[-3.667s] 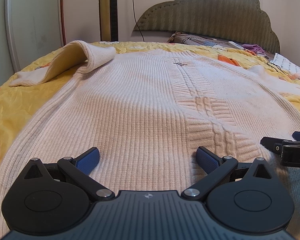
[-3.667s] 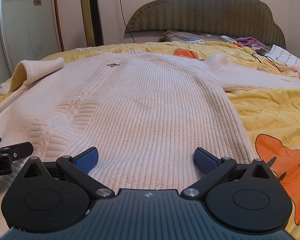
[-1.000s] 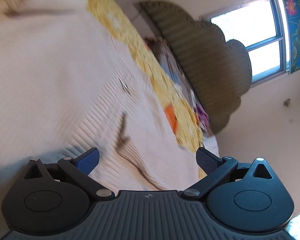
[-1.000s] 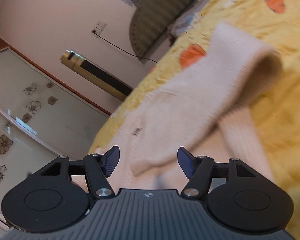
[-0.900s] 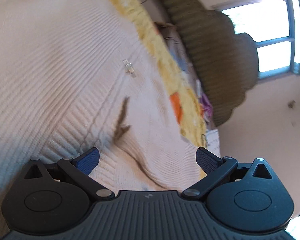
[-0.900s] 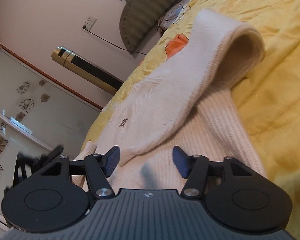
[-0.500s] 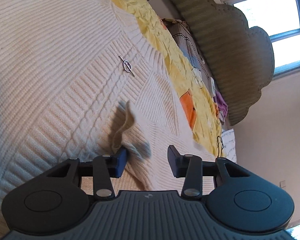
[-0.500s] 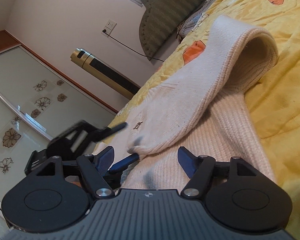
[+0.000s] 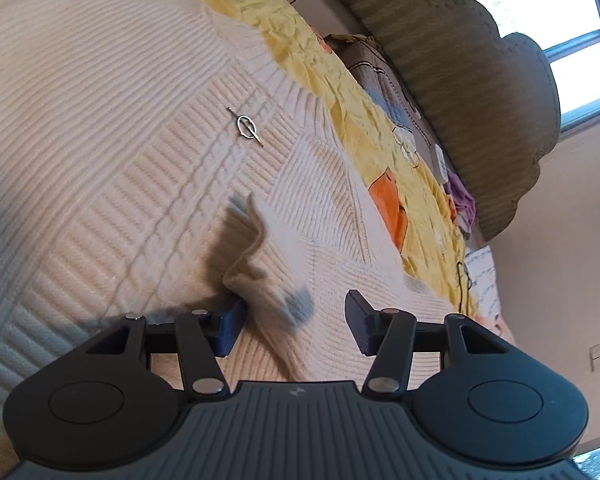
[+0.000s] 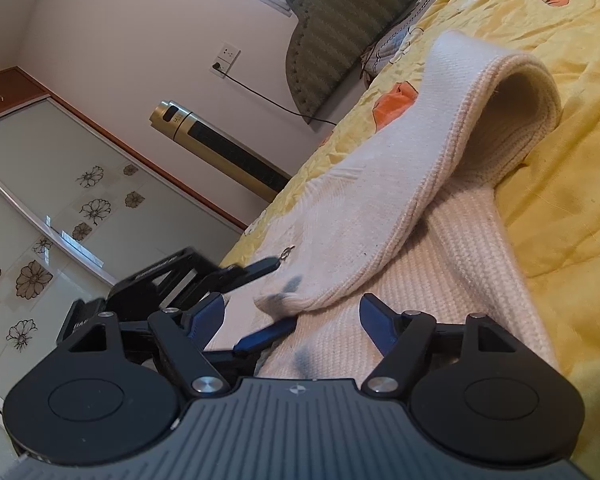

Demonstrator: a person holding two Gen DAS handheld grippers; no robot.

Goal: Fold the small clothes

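Note:
A cream knit sweater (image 9: 100, 128) lies spread on the yellow bedspread (image 9: 300, 36). Its right sleeve (image 10: 420, 148) is folded back over the body, and the cuff end (image 10: 292, 296) rests on the chest. My left gripper (image 9: 294, 326) is partly open around that cuff (image 9: 260, 276); its left pad touches the cuff. In the right wrist view the left gripper (image 10: 260, 300) shows with its fingers above and below the cuff. My right gripper (image 10: 294, 316) is open just behind the cuff, holding nothing.
A small metal pin (image 9: 247, 126) sits on the sweater's chest. A green padded headboard (image 9: 480, 80) and a window (image 9: 560, 20) are beyond the bed. A gold tower fan (image 10: 220, 148) and a wardrobe with flower panels (image 10: 40, 208) stand by the wall.
Both grippers left the hem and tilted; the right sleeve now lies folded over the body. In the last half second the left gripper opened a little wider at the cuff.

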